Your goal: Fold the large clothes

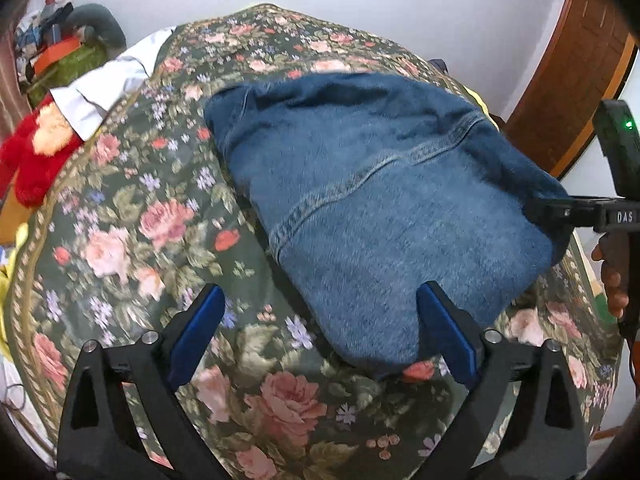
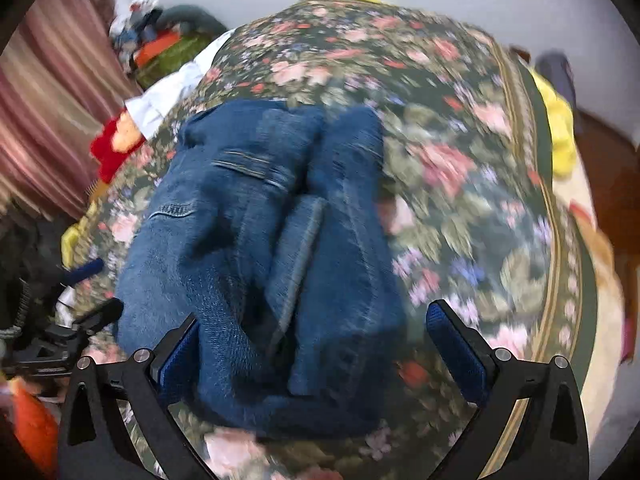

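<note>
Floral bedspread (image 1: 120, 240) bears denim jacket (image 1: 380, 200) between spread fingers (image 1: 444, 332).

Jacket (image 1: 380, 208) blue denim, matt, rough weave w/ stitched seams, bedspread (image 1: 132, 216) soft floral cloth, left gripper (image 1: 320, 332) & right gripper (image 2: 316, 344) matt black plastic, blue pads, shiny metal screws, headboard (image 1: 568, 80) glossy brown wood
</note>
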Motion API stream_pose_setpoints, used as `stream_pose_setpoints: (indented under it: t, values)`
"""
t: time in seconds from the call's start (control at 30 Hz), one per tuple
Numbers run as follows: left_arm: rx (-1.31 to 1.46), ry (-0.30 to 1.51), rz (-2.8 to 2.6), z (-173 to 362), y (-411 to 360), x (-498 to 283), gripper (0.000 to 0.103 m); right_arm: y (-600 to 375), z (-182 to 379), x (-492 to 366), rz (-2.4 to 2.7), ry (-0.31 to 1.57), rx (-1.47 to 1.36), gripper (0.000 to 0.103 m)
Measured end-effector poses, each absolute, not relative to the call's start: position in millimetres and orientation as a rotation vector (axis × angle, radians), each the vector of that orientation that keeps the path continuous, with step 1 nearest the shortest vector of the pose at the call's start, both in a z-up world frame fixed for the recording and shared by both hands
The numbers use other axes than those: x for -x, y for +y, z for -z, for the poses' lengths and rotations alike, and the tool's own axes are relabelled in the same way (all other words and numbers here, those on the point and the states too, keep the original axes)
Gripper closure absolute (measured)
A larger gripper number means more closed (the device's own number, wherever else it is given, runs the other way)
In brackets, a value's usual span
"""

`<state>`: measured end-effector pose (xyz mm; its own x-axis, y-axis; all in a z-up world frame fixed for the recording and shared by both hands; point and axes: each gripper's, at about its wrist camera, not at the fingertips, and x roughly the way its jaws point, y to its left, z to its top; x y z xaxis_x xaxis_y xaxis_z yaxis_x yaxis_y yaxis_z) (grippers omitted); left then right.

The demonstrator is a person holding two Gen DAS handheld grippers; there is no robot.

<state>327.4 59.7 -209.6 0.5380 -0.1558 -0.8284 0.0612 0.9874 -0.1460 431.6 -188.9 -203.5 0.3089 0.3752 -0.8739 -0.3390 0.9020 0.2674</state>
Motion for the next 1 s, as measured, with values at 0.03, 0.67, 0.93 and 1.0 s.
stream_pose_setpoints:
  t: [0.03, 0.67, 0.93, 1.0]
  values:
    - [0.099, 0.999, 0.132, 211.6, 57.8, -325.4, 0.001, -196.0, 207.0, -431.2, -0.475, 1.181, -0.061, 0.0]
    - [0.016, 0.935, -0.003, 179.2, 96.8, -293.7, 0.003, -243.8, 155.9, -412.9, -0.268, 1.099, 0.064, 0.0]
    - [0.038, 0.916, -0.047, 171.2, 111.0, -324.6, 0.003, -177.2, 106.5, -431.0, -0.468, 0.981, 0.025, 0.0]
    - [0.083, 0.928, -0.015, 174.3, 109.6, -332.6, 0.003, -150.2, 115.0, -441.2, -0.499, 0.998, 0.082, 0.0]
